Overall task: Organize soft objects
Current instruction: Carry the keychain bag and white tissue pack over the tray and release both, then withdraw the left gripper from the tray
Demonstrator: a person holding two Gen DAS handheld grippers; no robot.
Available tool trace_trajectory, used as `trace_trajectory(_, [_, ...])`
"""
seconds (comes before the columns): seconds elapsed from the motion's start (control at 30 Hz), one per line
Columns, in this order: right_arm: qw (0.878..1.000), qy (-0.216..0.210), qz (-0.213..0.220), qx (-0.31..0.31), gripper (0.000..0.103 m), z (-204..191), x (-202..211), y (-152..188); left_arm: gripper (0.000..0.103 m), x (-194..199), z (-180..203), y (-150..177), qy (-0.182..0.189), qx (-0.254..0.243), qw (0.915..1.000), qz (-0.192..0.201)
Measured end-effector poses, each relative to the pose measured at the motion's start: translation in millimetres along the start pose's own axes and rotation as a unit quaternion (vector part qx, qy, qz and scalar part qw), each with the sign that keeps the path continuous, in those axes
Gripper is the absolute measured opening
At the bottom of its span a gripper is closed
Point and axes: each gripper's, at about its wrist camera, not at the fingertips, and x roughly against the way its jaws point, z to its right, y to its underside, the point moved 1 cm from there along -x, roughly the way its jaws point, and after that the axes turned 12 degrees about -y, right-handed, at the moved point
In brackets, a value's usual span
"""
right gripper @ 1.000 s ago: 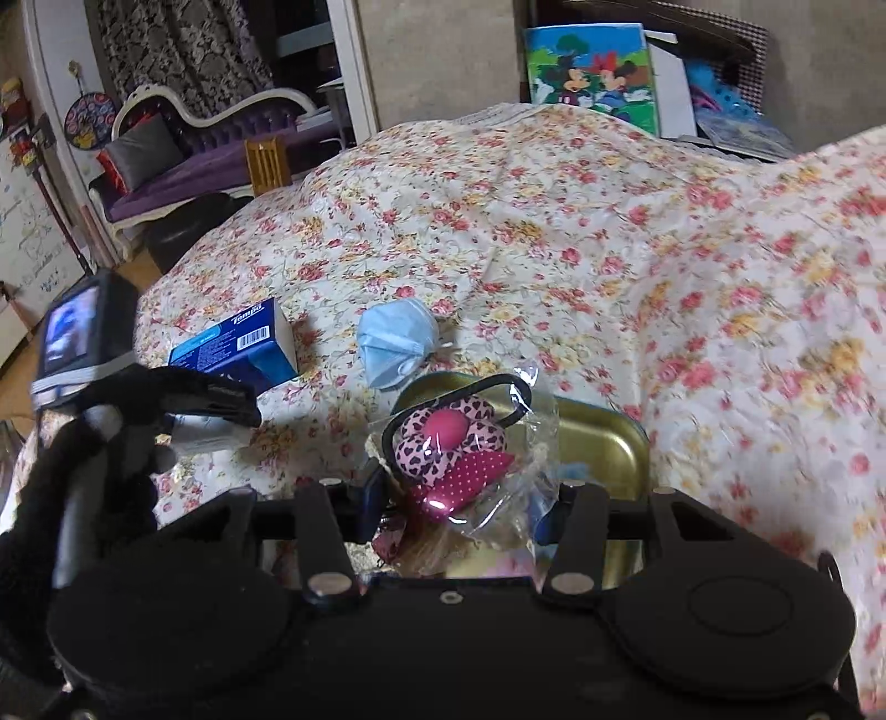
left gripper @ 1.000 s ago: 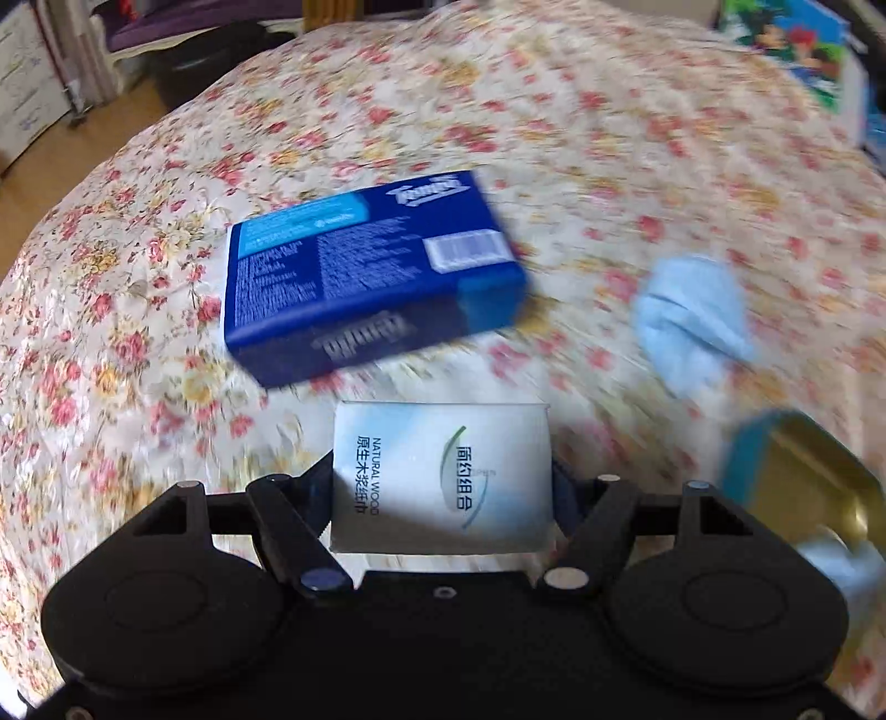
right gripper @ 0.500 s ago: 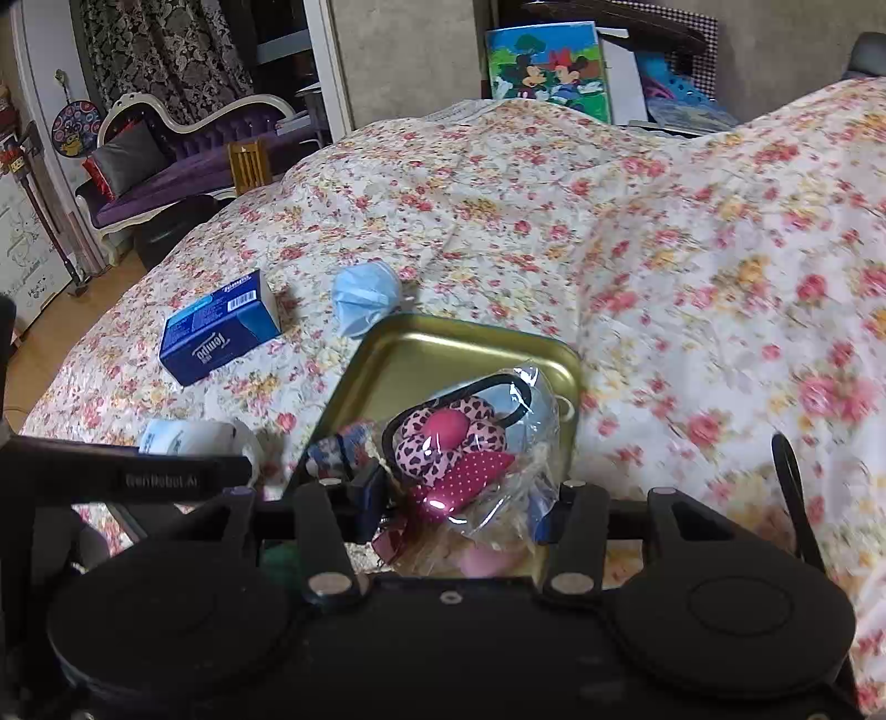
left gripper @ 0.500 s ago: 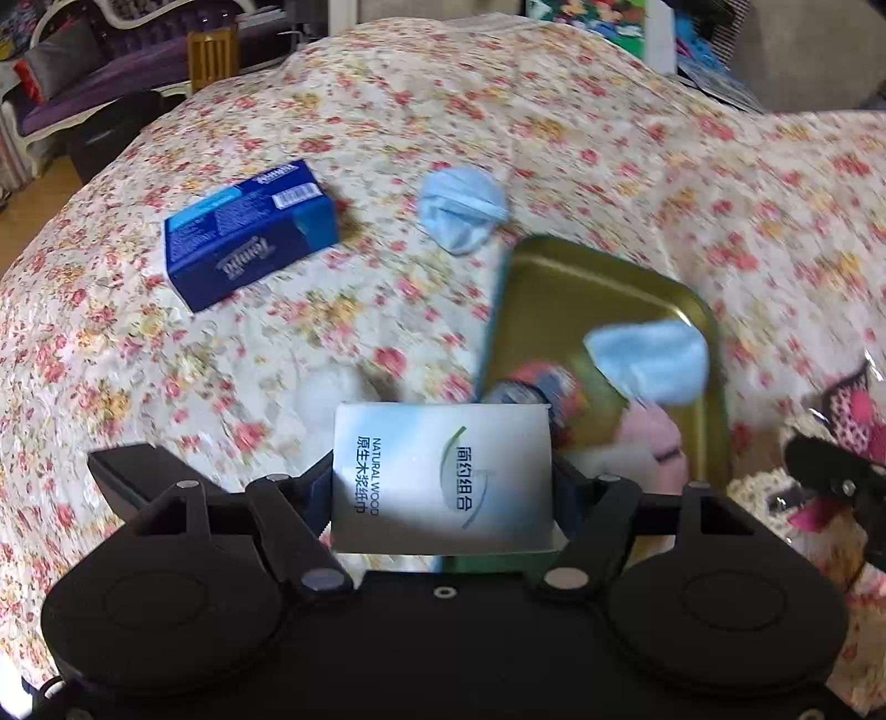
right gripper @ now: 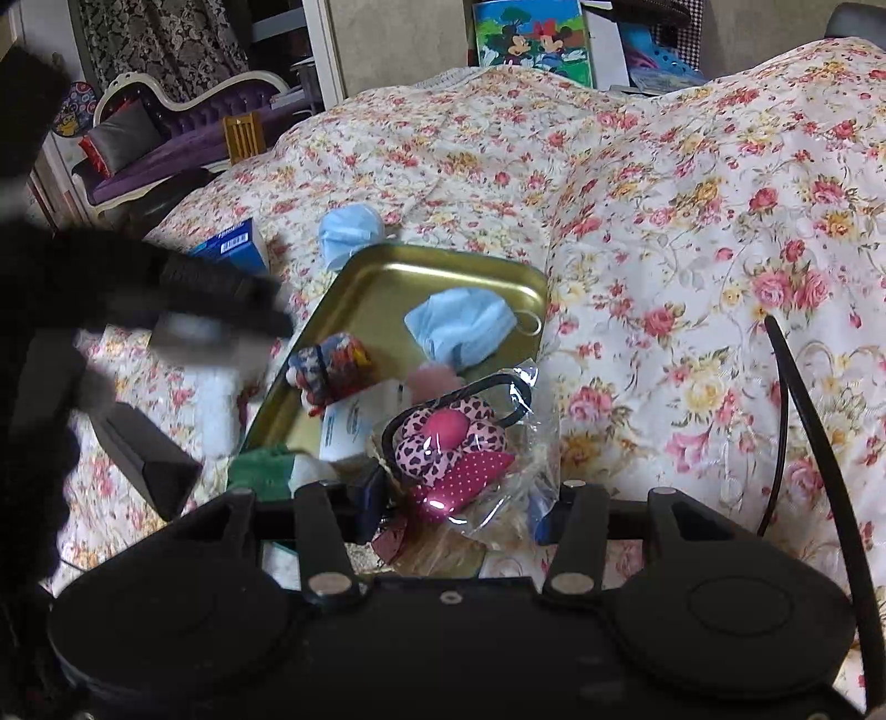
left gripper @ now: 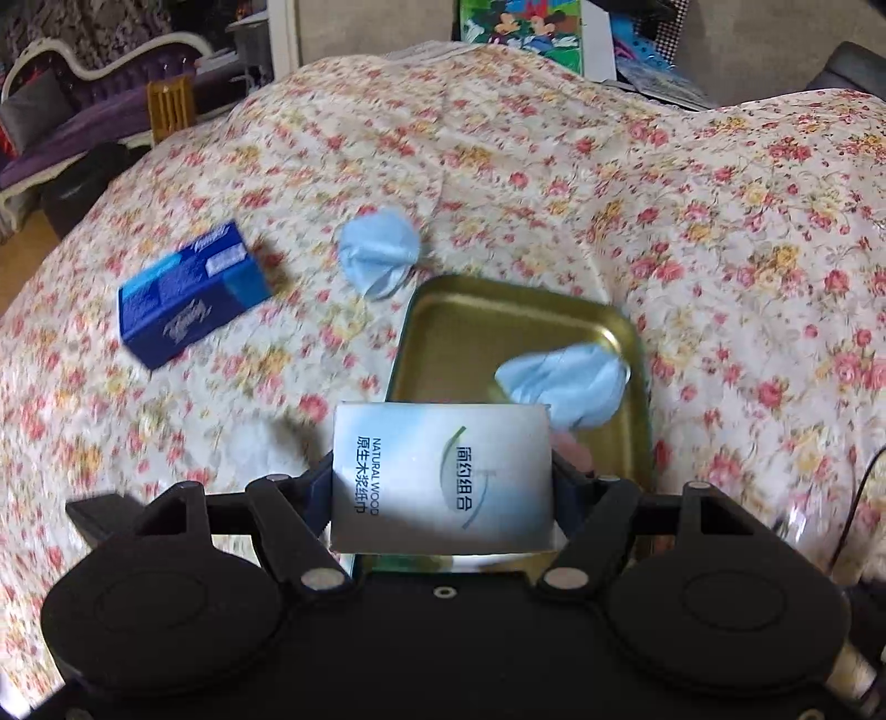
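My left gripper [left gripper: 443, 487] is shut on a silver-white tissue pack [left gripper: 441, 476], held above the near end of the gold metal tray [left gripper: 498, 315]. My right gripper [right gripper: 454, 498] is shut on a pink leopard-print flower hair tie in a clear bag [right gripper: 451, 443], over the tray's [right gripper: 398, 277] near right corner. Inside the tray lie a crumpled blue face mask [right gripper: 459, 329], a patterned cloth roll [right gripper: 332, 371], a pink soft item and a white packet. A second blue mask [left gripper: 379, 252] and a dark blue tissue box [left gripper: 191, 293] lie on the floral bedspread left of the tray.
The floral bedspread [right gripper: 692, 221] rises in a mound to the right of the tray. In the right wrist view the left gripper and a black sleeve [right gripper: 111, 310] blur across the left side. A purple sofa [right gripper: 183, 127] and cartoon picture [right gripper: 531, 39] stand beyond the bed.
The left gripper carried the tissue pack rightward from near the blue box to over the tray. The right gripper moved with the hair tie over the tray's near corner.
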Motion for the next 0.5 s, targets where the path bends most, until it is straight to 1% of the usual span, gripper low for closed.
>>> trace_trajectory(0.13, [1.0, -0.005, -0.006, -0.001, 0.048, 0, -4, 3, 0.069, -6, 14, -21, -0.005, -0.011, 0.9999, 0.005])
trace_trajectory(0.27, [1.0, -0.009, -0.011, 0.0, 0.048, -2, -8, 1, 0.069, -17, 24, -39, 0.004, -0.013, 0.9999, 0.0])
trace_trajectory(0.33, [1.0, -0.011, -0.011, -0.001, 0.048, -2, -9, 0, 0.07, -22, 27, -45, 0.004, -0.013, 0.9999, 0.002])
trace_trajectory(0.4, [1.0, -0.011, -0.012, -0.002, 0.048, -2, -11, -2, 0.074, -25, 29, -49, 0.006, -0.014, 0.9999, 0.004])
trace_trajectory(0.5, [1.0, -0.012, -0.013, -0.004, 0.048, -1, -14, -4, 0.075, -25, 27, -50, 0.011, -0.01, 0.9999, 0.009])
